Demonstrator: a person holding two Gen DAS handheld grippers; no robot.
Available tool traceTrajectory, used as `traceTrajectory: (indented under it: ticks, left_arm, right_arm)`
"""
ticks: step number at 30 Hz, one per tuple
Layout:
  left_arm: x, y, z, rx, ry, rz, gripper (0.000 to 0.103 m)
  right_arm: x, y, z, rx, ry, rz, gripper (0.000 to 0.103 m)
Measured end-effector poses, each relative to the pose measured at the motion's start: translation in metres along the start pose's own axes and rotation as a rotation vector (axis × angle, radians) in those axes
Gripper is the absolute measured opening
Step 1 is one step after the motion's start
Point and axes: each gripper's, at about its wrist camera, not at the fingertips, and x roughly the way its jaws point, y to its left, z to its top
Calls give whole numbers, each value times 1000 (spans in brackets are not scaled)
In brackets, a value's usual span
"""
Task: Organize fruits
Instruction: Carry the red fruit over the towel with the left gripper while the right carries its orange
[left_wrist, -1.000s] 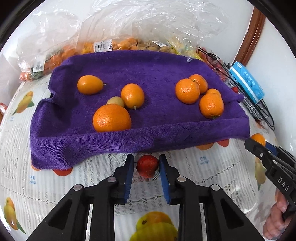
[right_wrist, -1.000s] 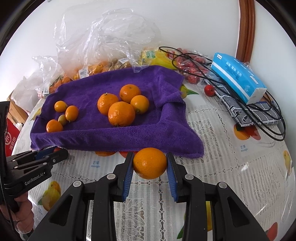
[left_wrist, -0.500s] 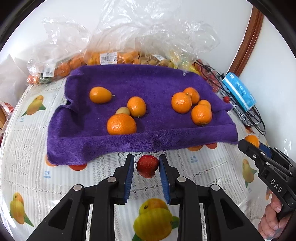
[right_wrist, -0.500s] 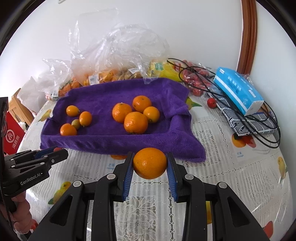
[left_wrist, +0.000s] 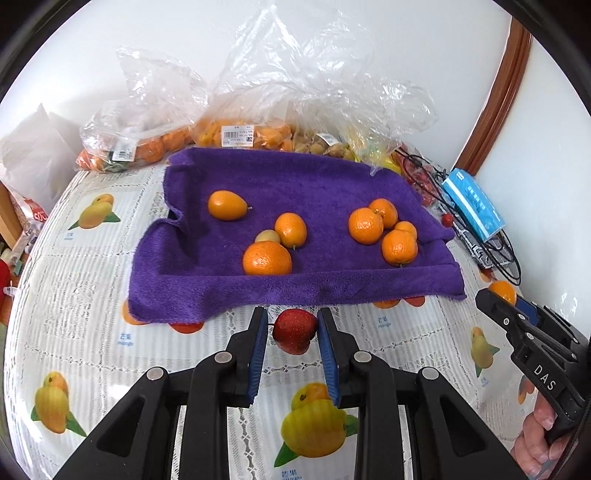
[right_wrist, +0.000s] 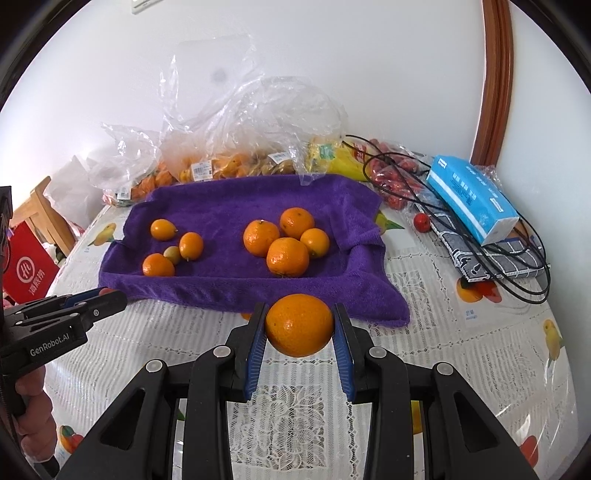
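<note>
My left gripper (left_wrist: 293, 330) is shut on a small red fruit (left_wrist: 295, 330), held above the tablecloth just short of the purple towel (left_wrist: 295, 177). My right gripper (right_wrist: 299, 325) is shut on an orange (right_wrist: 299, 325), also in the air before the purple towel (right_wrist: 229, 199). On the towel lie several oranges: a left group with a large one (left_wrist: 266, 258) and a small yellowish fruit (left_wrist: 266, 235), and a right cluster (left_wrist: 384, 230). The right gripper shows at the right edge of the left wrist view (left_wrist: 495, 295); the left gripper at the left edge of the right wrist view (right_wrist: 107, 297).
Clear plastic bags of oranges and other fruit (left_wrist: 236, 134) lie behind the towel by the wall. At the right are a blue tissue pack (right_wrist: 472, 197), black cables (right_wrist: 517, 273), a checked cloth, a bag of red fruit (right_wrist: 399, 173). A red box (right_wrist: 27, 269) stands left of the table.
Both grippers have risen and drawn back from the towel with their fruits still held; the towel and the bags now look smaller and farther off.
</note>
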Motion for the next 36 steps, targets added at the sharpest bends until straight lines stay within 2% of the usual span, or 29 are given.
traceTrajectory:
  ticks: [19,36]
  left_arm:
    - [-32,10,18,-16,-80,6,26]
    - [-29,21,45,-30,-110,20,26]
  right_arm:
    - [-19,17,18,-25,-60,4,34]
    - [-4,28,45,-40,-74,28,34]
